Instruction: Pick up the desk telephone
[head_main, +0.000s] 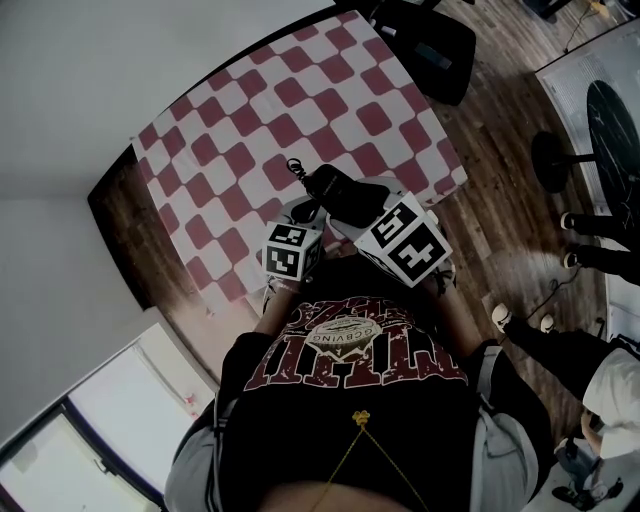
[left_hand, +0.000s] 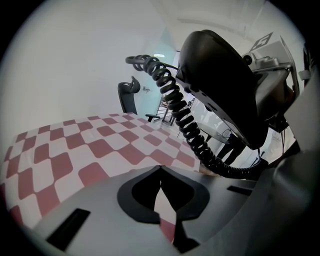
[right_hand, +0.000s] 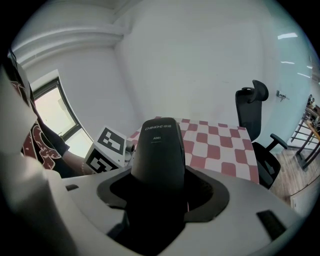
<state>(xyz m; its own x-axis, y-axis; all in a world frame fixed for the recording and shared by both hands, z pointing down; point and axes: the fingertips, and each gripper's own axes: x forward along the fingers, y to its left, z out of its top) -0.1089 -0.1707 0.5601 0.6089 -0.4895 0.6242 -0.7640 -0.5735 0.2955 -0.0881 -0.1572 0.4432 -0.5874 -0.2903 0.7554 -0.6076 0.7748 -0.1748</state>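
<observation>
The right claw (right_hand: 159, 192) is clamped on the handset (right_hand: 158, 150) of the desk telephone. The black body stands up from between its jaws, which press on its lower part from either side, and the end with the small printed label points away from the claw. A hold this low looks firm enough to carry the handset clear of the table (head_main: 300, 90). It is in the air, above the near edge of the checked cloth and close in front of the person.

The left claw (left_hand: 161, 172) has nothing in it. Its jaws are drawn together with the tips touching, and the cloth shows through a thin wedge of gap below them. The handset hangs above and to the right of this claw, apart from it, and the coiled cord (left_hand: 187, 125) runs down past the claw's right side. I judge that the left claw hovers there as a spare, perhaps to steady the cord, and bears no load.

The cord's lower end passes out of sight and no view shows the telephone's base, so I cannot tell where that is.

No box, tray or other container is in view. An office chair (right_hand: 252, 107) stands beyond the table's far side, well ahead of the right claw.
</observation>
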